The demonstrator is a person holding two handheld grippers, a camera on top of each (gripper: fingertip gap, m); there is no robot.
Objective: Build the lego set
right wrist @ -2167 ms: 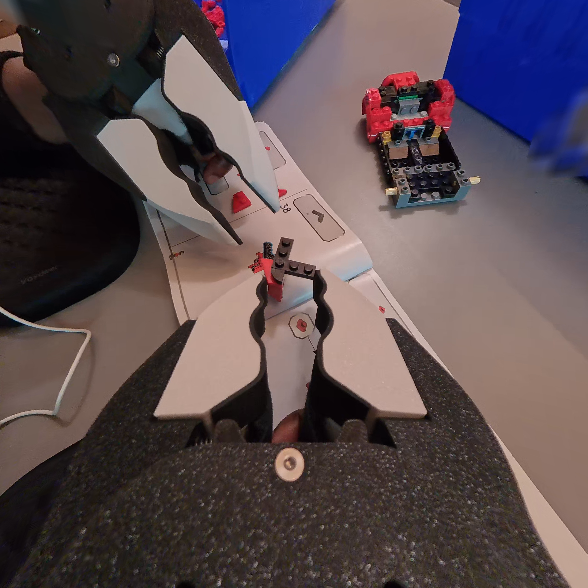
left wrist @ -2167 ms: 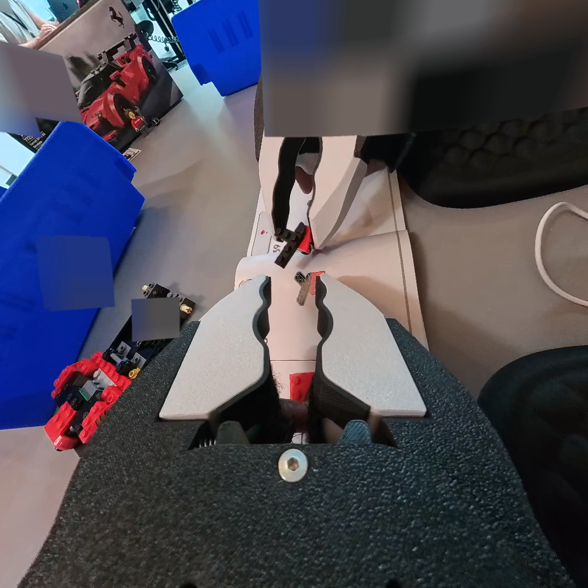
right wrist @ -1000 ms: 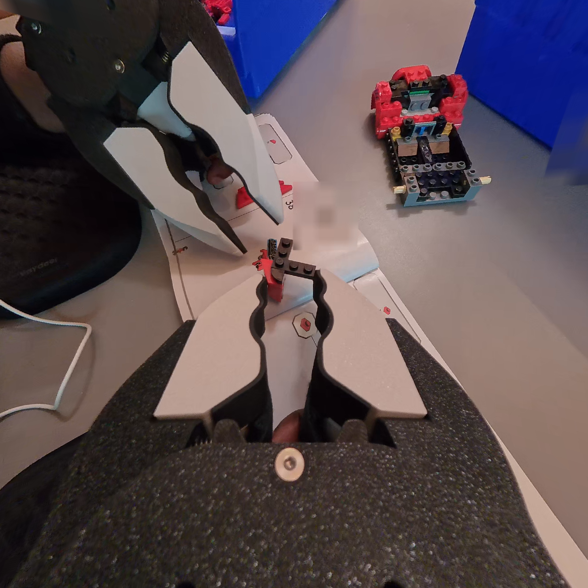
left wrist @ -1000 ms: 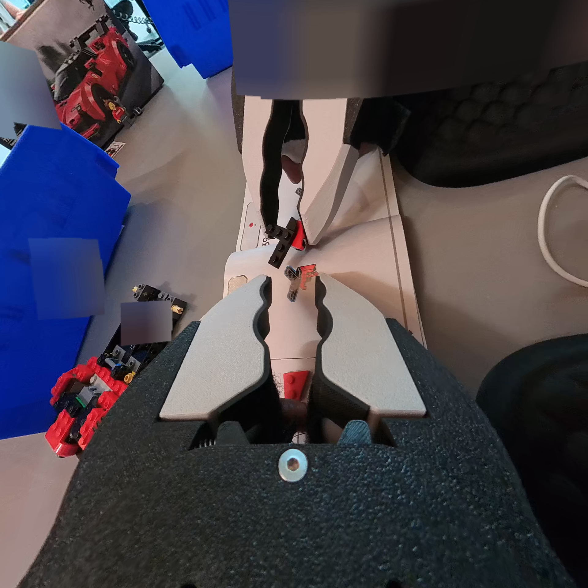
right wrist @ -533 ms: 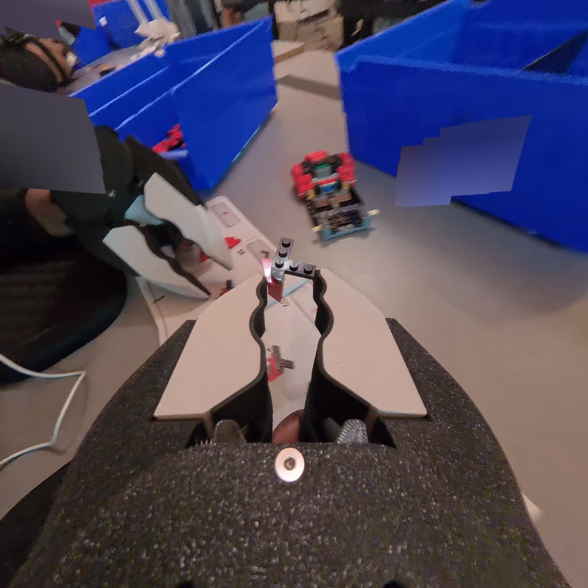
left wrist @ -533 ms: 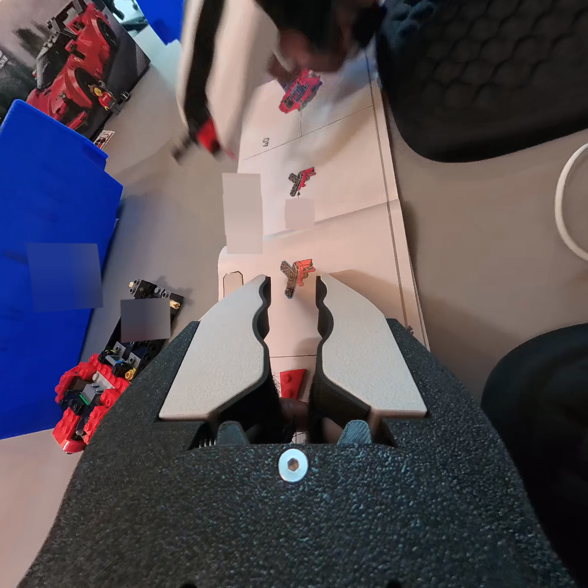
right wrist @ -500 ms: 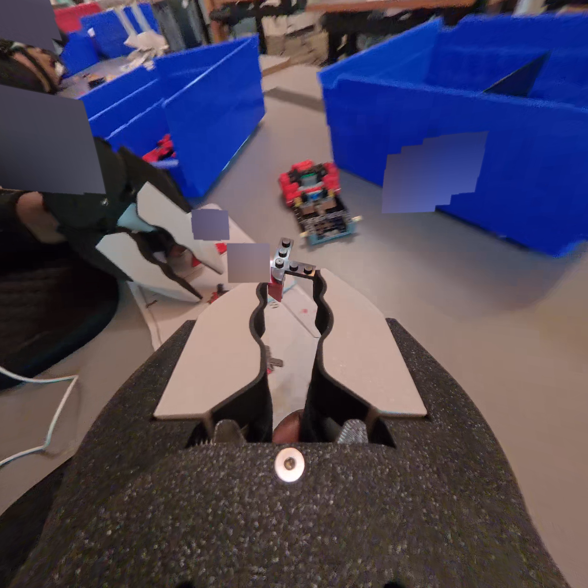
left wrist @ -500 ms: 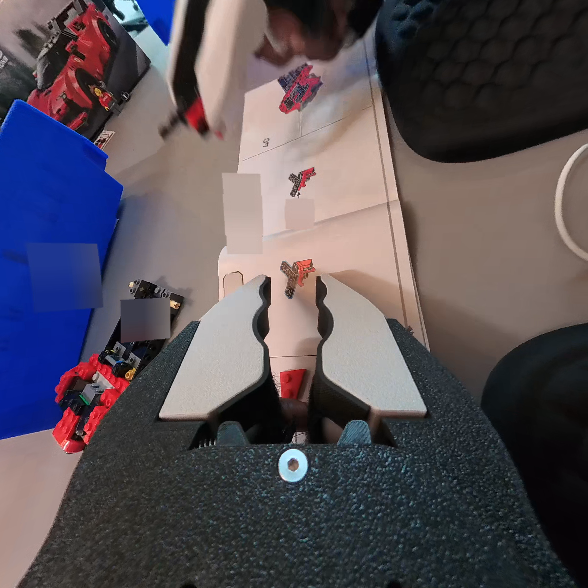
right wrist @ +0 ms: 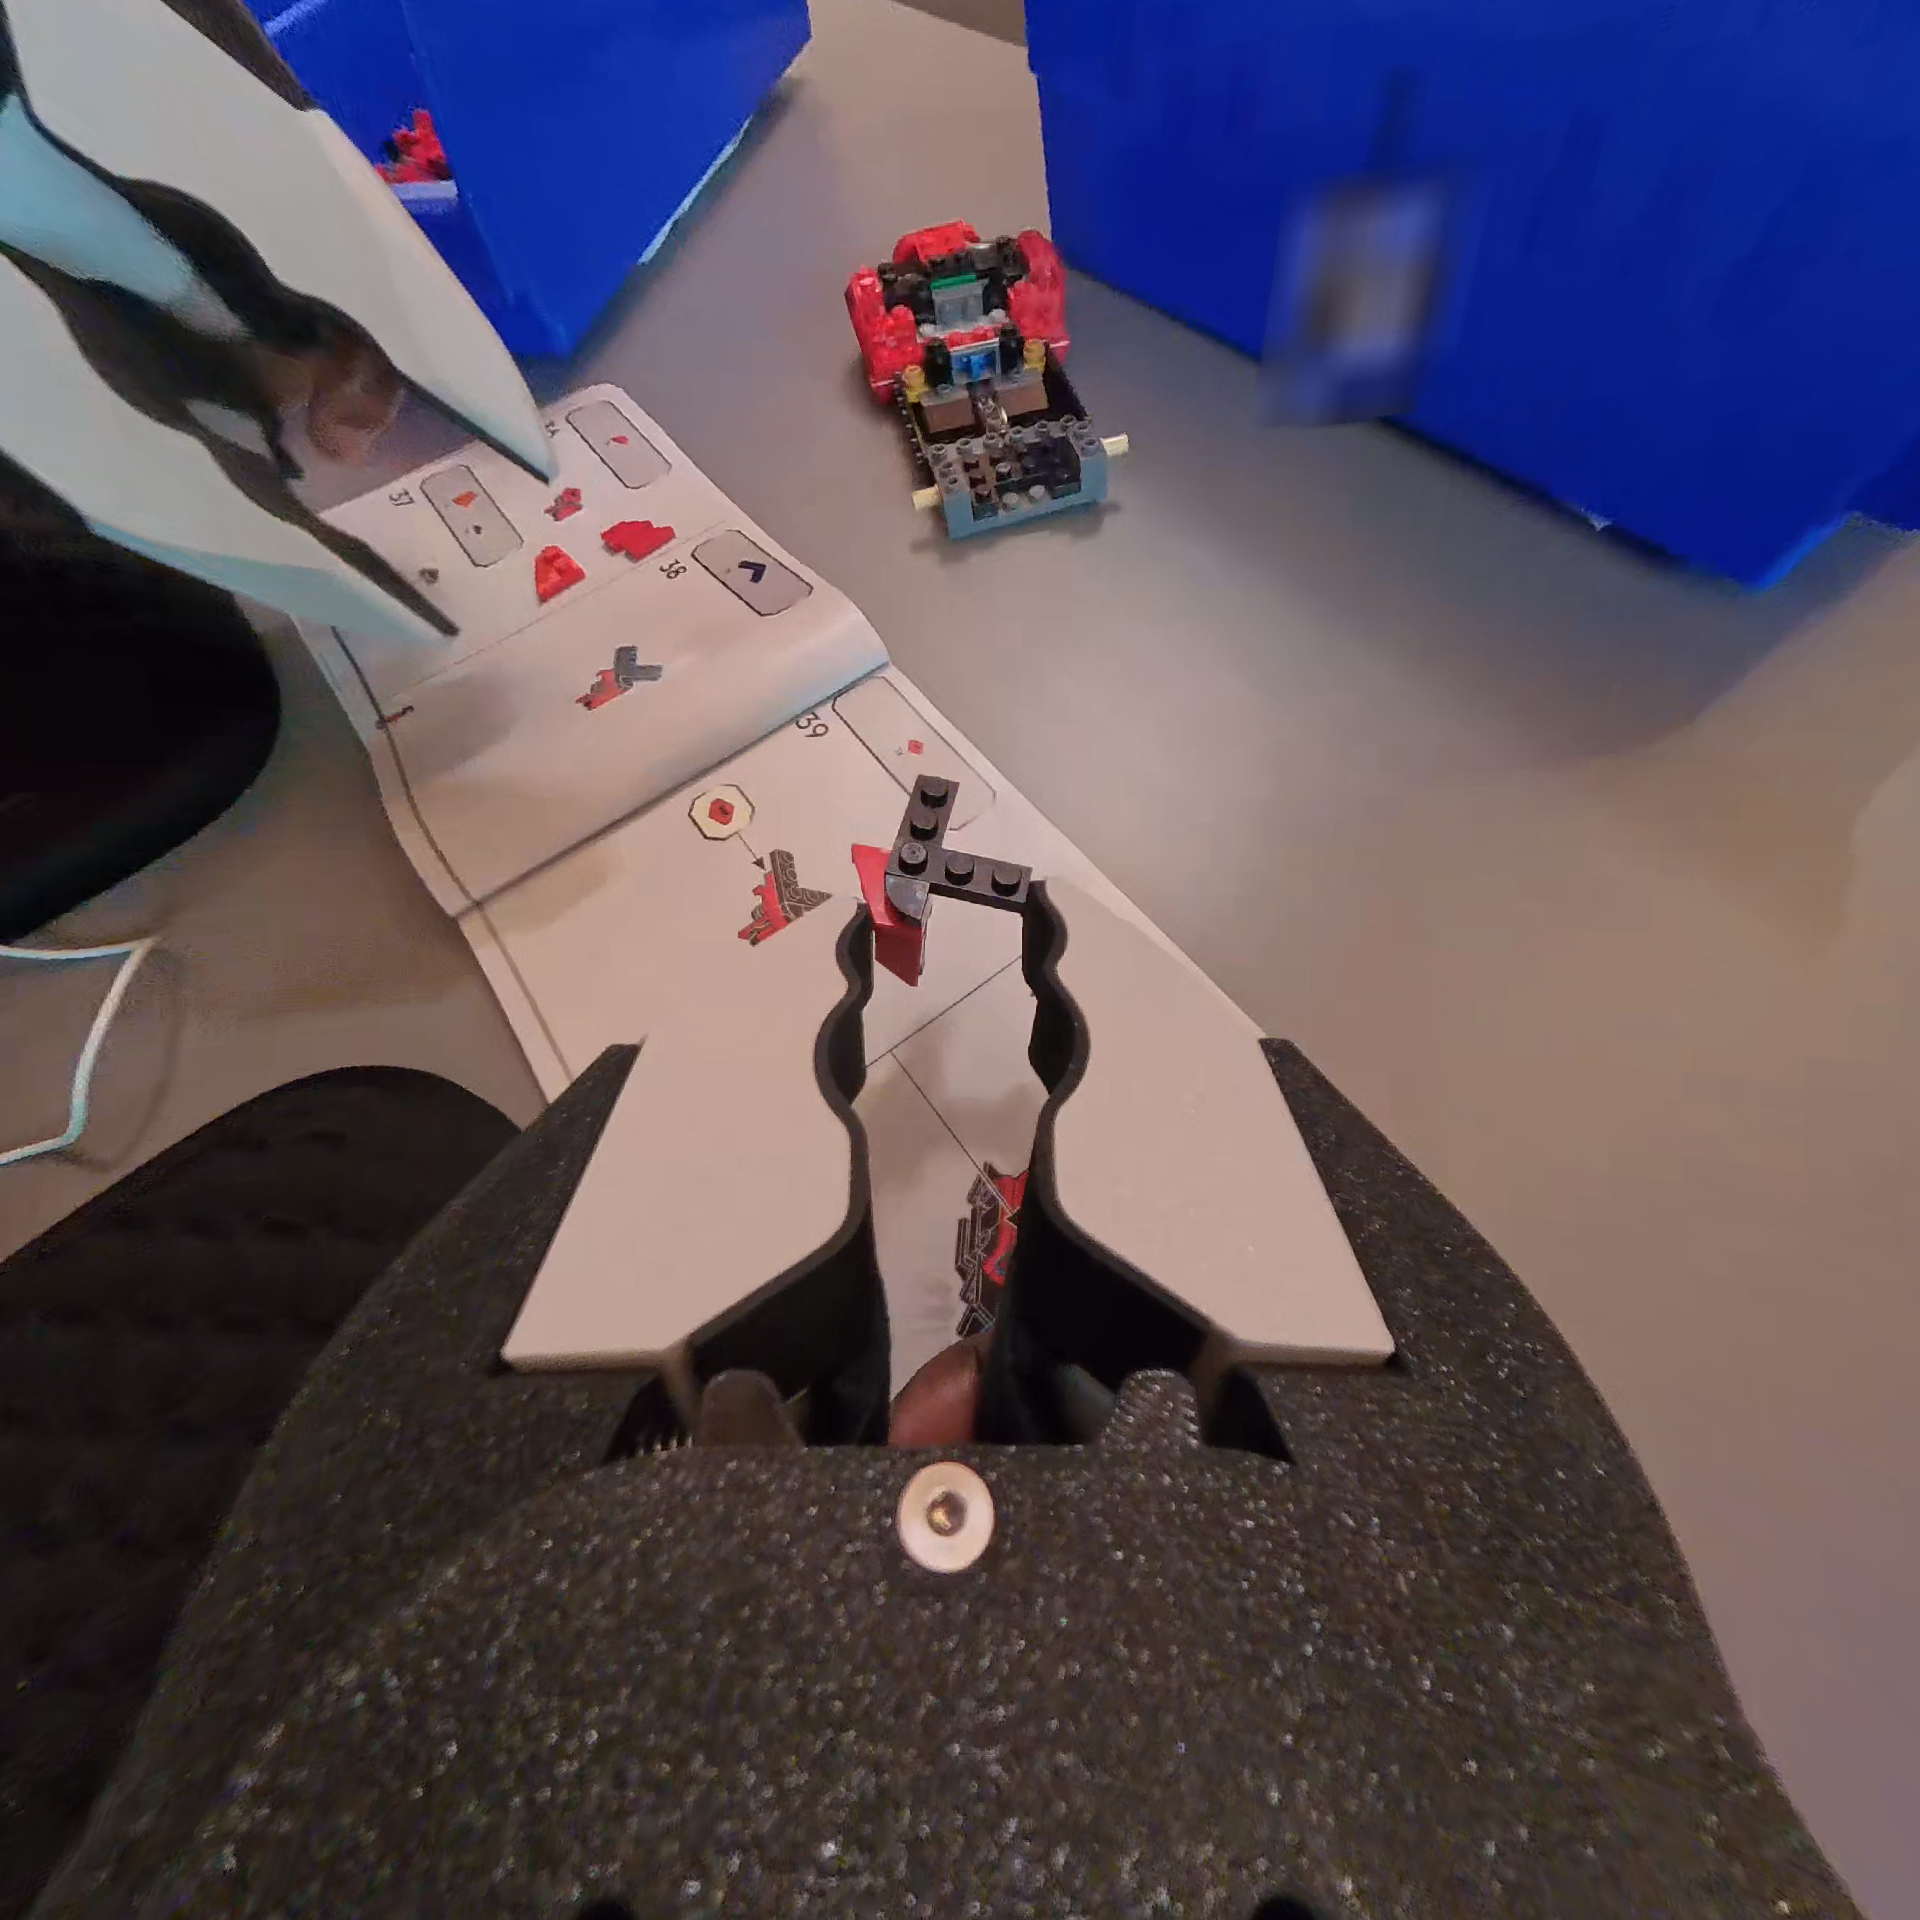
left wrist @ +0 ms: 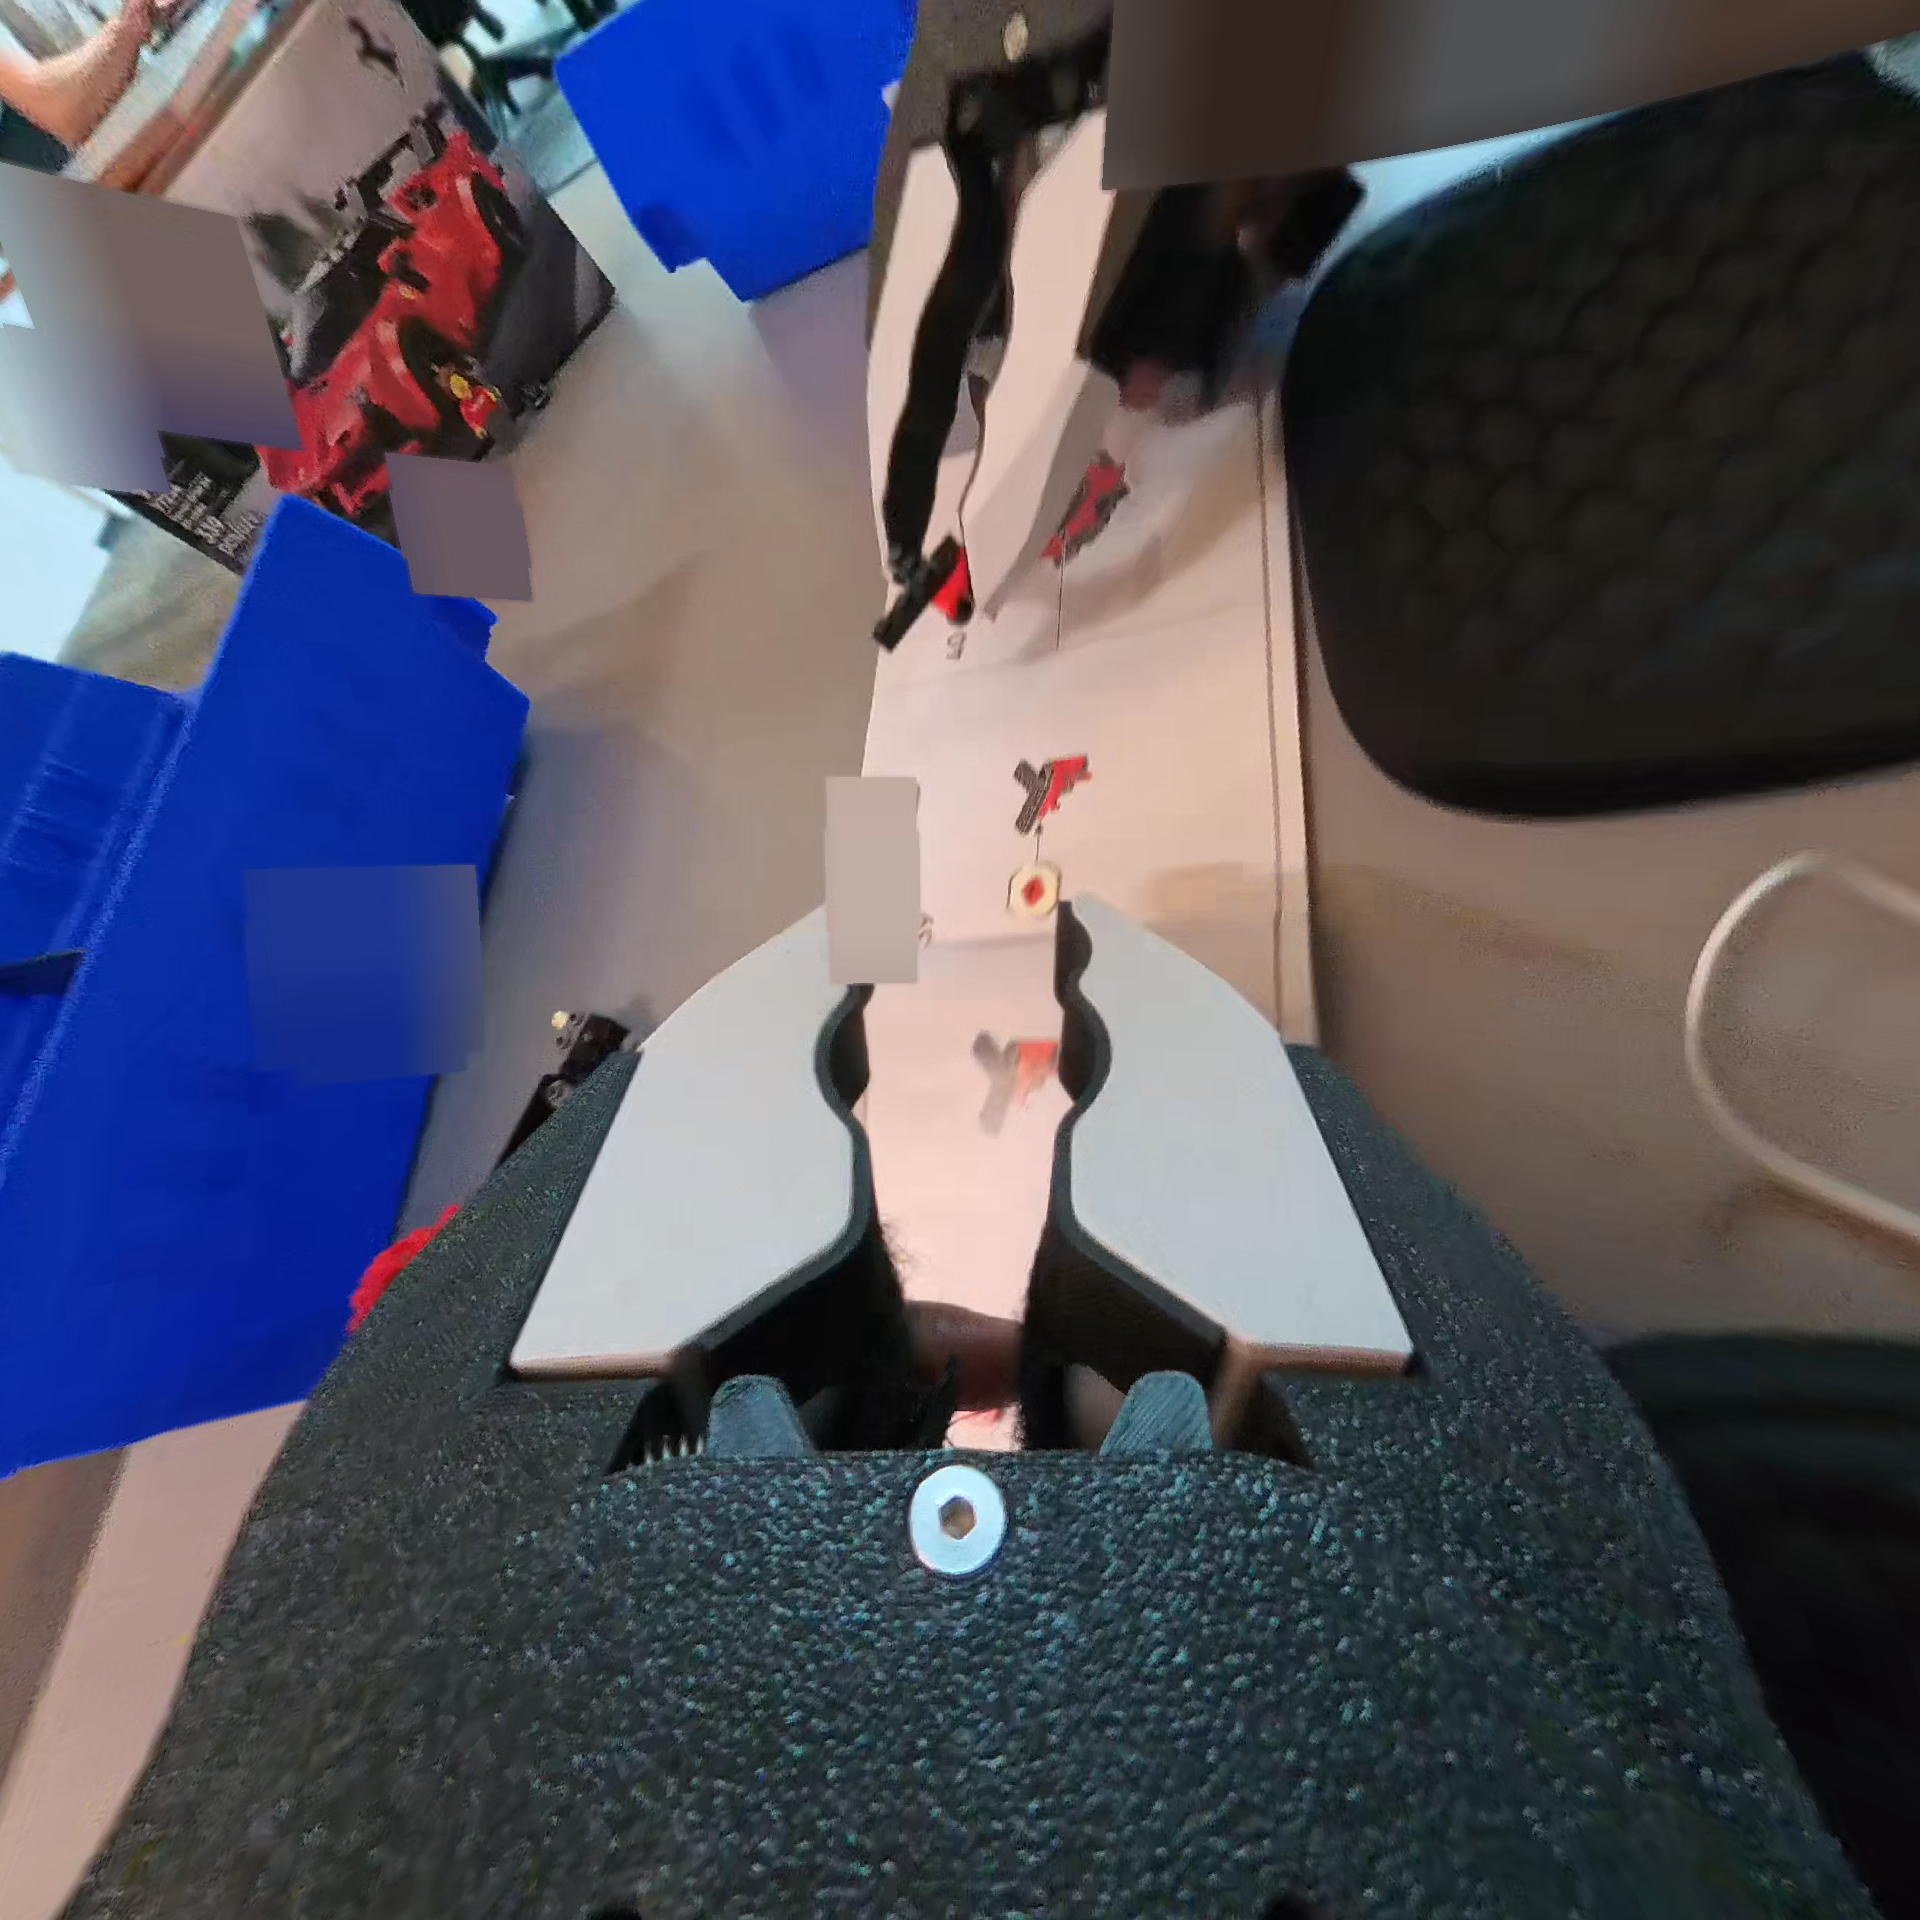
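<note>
Since half a second ago the right gripper [right wrist: 948, 914] has tipped back down toward the table, so the open instruction booklet [right wrist: 644, 790] fills the space ahead of it again instead of the wall of blue bins. Its fingers are pinched on a small lego sub-assembly [right wrist: 940, 878], a black angled plate with a red wedge piece hanging under its left end, held just above the booklet page (the plate spans the gap between the two tips). The left gripper [left wrist: 961, 971] hangs over the same booklet [left wrist: 1132, 831] with its fingers spread and nothing between them; in the right wrist view its pale fingers [right wrist: 312, 260] cross the upper left corner, over the far pages. From the left wrist view, the right gripper [left wrist: 961, 592] shows farther off with the black and red piece [left wrist: 930, 592] at its tips, somewhat blurred. Beyond the booklet, on the grey table [right wrist: 1403, 831], sits the partly built red and black lego car [right wrist: 982, 384], apart from the booklet and close to a blue bin [right wrist: 1507, 260]. A second blue bin [right wrist: 613, 135] stands at the far left with loose red pieces inside. A white cable [right wrist: 94, 1049] curls at the left edge, and the set's box [left wrist: 416, 281] with a red car pictured stands at the far side.
</note>
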